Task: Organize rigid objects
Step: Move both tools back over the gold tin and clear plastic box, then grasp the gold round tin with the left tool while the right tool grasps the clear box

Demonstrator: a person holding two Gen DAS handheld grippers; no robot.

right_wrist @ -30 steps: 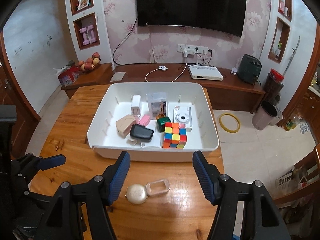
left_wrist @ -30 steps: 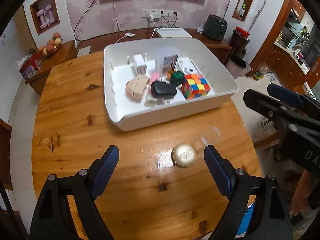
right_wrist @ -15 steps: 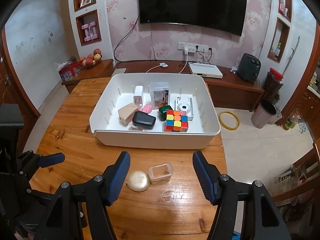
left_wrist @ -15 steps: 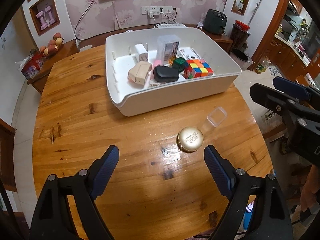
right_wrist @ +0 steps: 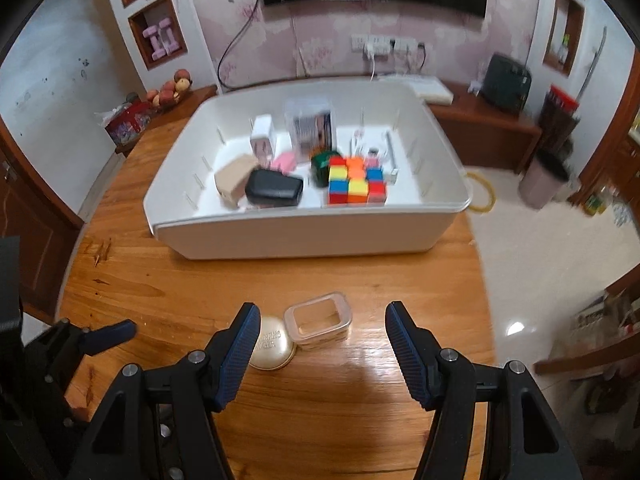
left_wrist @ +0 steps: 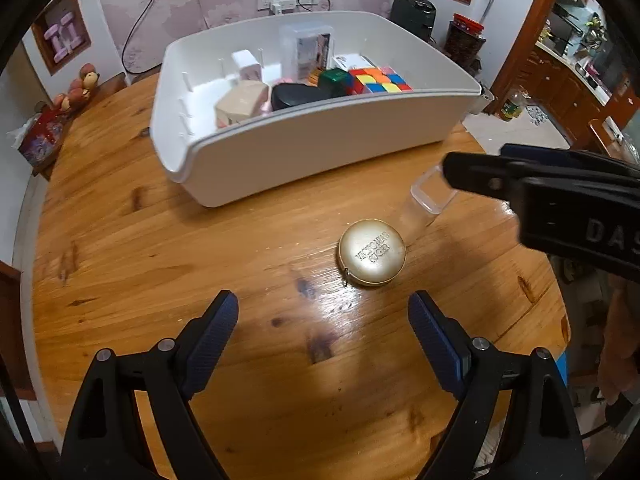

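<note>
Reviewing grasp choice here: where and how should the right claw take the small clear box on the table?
Grip the clear box across its two short outer walls, coming down from above. It stands upright with its open mouth up, centred ahead of the open right claw; the gold tin crowds one side.

Left gripper (left_wrist: 323, 334) and right gripper (right_wrist: 318, 342) angled downward, fingers apart.

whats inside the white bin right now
In the white bin: a colour cube, a black case, a tan block, a green cube, a white plug, a clear box and something pink. The near wall hides the front floor.
</note>
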